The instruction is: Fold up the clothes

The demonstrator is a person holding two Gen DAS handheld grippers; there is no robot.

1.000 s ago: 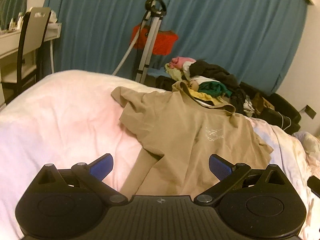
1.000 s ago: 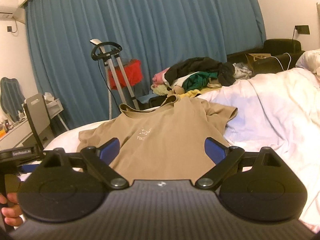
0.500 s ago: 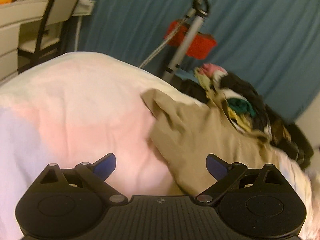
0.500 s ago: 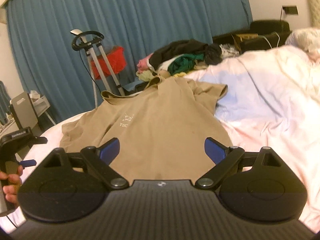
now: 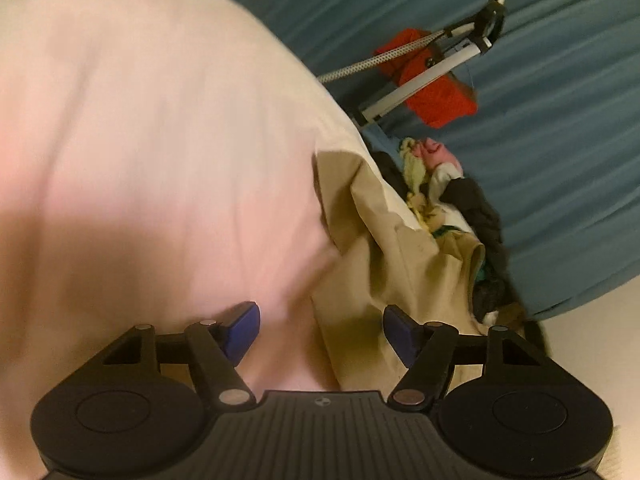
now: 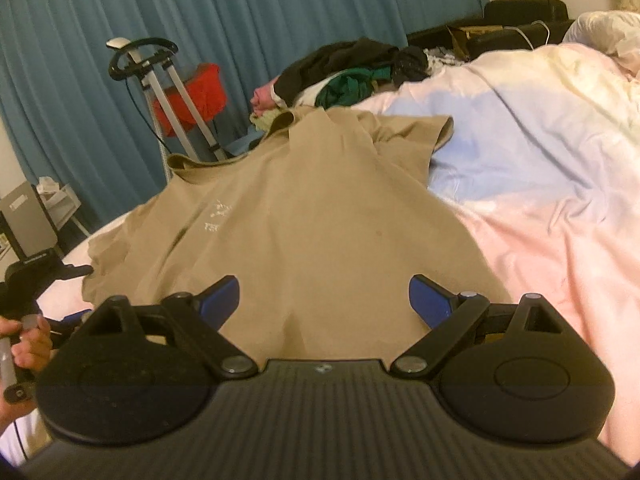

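A tan T-shirt (image 6: 312, 216) with a small white chest print lies spread face up on the pale pink bedcover (image 6: 560, 220), collar away from me. My right gripper (image 6: 324, 300) is open and empty, low over the shirt's near hem. My left gripper (image 5: 320, 334) is open and empty, tilted over the shirt's left edge (image 5: 360, 264); its body shows in the right wrist view (image 6: 36, 280) at the far left, held by a hand.
A heap of mixed clothes (image 6: 352, 68) lies beyond the shirt's collar. A garment steamer stand (image 6: 168, 92) with a red item stands before the blue curtain (image 6: 280, 8). A chair and desk (image 6: 28, 216) are at the left. A pillow (image 6: 604, 32) lies far right.
My left gripper has swung left and rolled, dropping toward the shirt's left edge; its view is tilted and blurred. My right gripper has moved forward and lower over the hem. Both stay open.
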